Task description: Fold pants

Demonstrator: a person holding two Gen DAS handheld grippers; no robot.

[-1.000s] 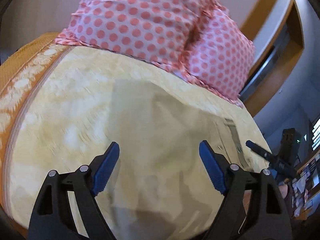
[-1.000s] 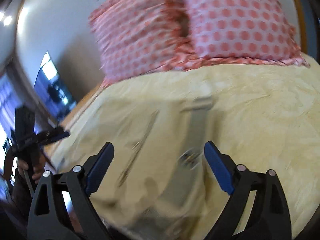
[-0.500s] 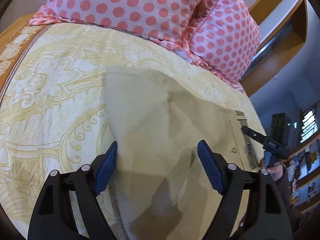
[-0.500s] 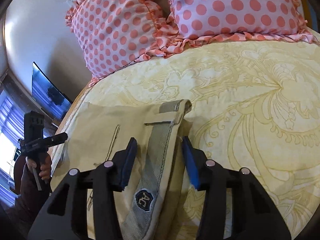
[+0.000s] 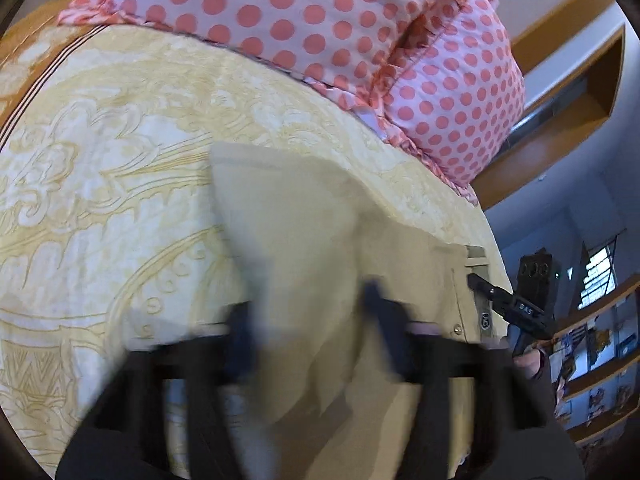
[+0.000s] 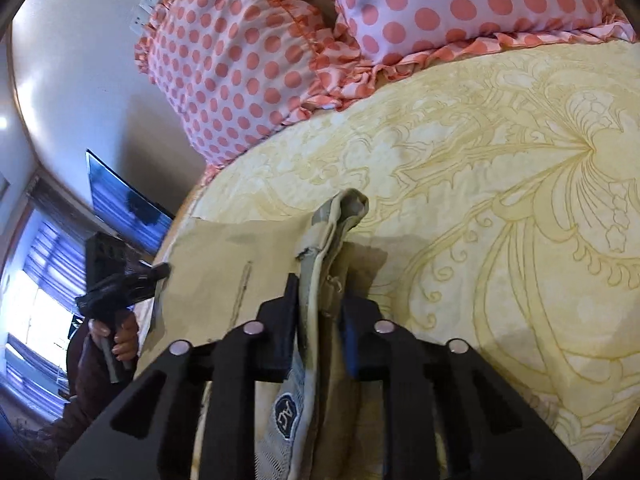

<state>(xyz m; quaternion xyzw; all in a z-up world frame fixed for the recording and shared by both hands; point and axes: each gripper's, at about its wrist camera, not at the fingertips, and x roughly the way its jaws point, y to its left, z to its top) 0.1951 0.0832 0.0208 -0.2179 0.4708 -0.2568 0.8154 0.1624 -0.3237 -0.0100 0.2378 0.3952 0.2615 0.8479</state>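
Bed [image 5: 100, 184]: yellow cover with a scrolled pattern, orange border at its left edge; near edge cut off below both views.

Pillows [image 5: 304, 12]: two, pink with coral dots and ruffled trim, standing at the head edge of the bed; tops cut off by the frame.

Pants [image 5: 304, 232]: khaki, lying flat across the bed's middle toward its right edge, one hem corner pointing at the pillows. The near part is hidden behind the left gripper. In the right wrist view the waistband [image 6: 316, 268] is bunched and raised off the cover, with a dark round label lower down.

Right gripper [image 6: 318, 320]: clenched on the waistband, the blue pads pressing the fabric from both sides. Half a second ago the pads stood apart around the band; now they meet it, and the band stands up in a ridge.

Left gripper [image 5: 308, 328]: heavily motion-blurred over the pants; pads smeared, with a gap between them. Whether any cloth is caught cannot be told. Half a second ago it was sharp and spread wide; the gap now reads narrower.

Left hand [image 6: 116, 336]: small at the bed's left edge, wrapped round the handle.
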